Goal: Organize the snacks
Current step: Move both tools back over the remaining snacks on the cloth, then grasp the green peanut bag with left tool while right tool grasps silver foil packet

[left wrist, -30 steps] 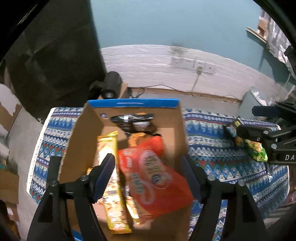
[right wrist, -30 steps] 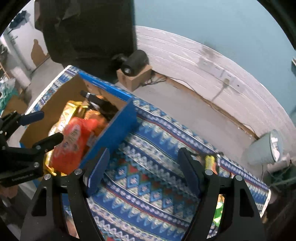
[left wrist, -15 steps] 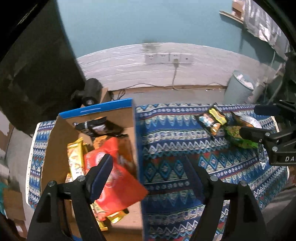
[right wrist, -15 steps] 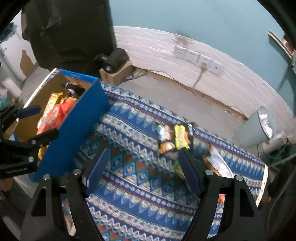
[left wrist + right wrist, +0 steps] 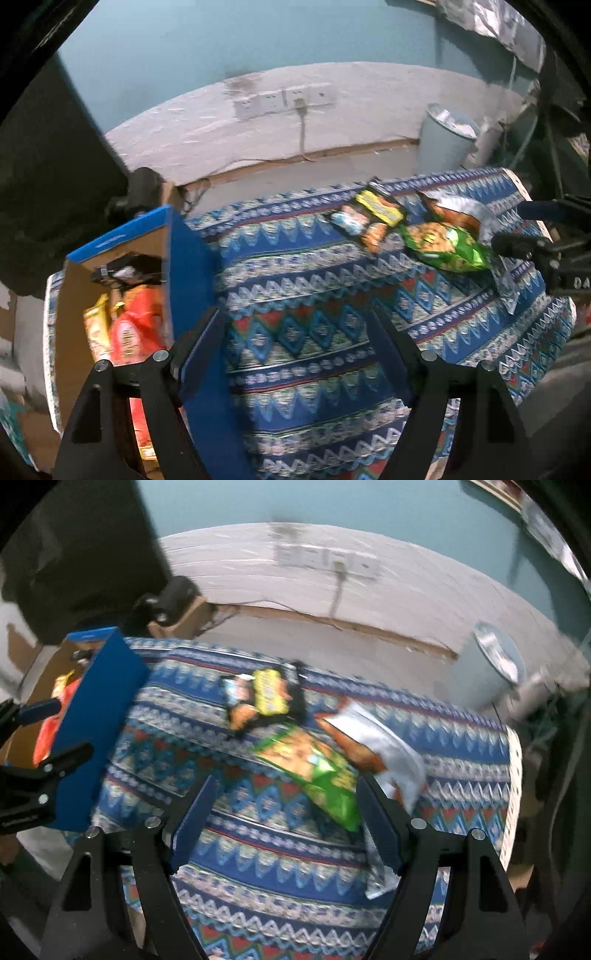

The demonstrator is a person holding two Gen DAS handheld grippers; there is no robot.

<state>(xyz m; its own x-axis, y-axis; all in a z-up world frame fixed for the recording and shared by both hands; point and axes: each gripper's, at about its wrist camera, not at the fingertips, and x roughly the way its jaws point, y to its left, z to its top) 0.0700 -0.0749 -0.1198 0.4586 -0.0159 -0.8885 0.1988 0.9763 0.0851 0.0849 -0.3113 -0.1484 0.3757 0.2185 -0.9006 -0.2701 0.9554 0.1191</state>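
On the patterned table (image 5: pixel 303 332), both tools have swung away from the cardboard box (image 5: pixel 77 295) toward the loose snacks since a second ago. Left tool (image 5: pixel 295 339): jaws spread, nothing between them, now over bare cloth; earlier it hung over the red packet (image 5: pixel 136 332), which lies in the box at far left. Right tool (image 5: pixel 284 812): jaws spread, empty, its right finger just beside the green bag (image 5: pixel 314 768). Green bag, silver-and-orange bag (image 5: pixel 373 738) and dark multi-pack (image 5: pixel 262 698) lie clustered on the table, well apart from the box; a second ago they were barely in view.
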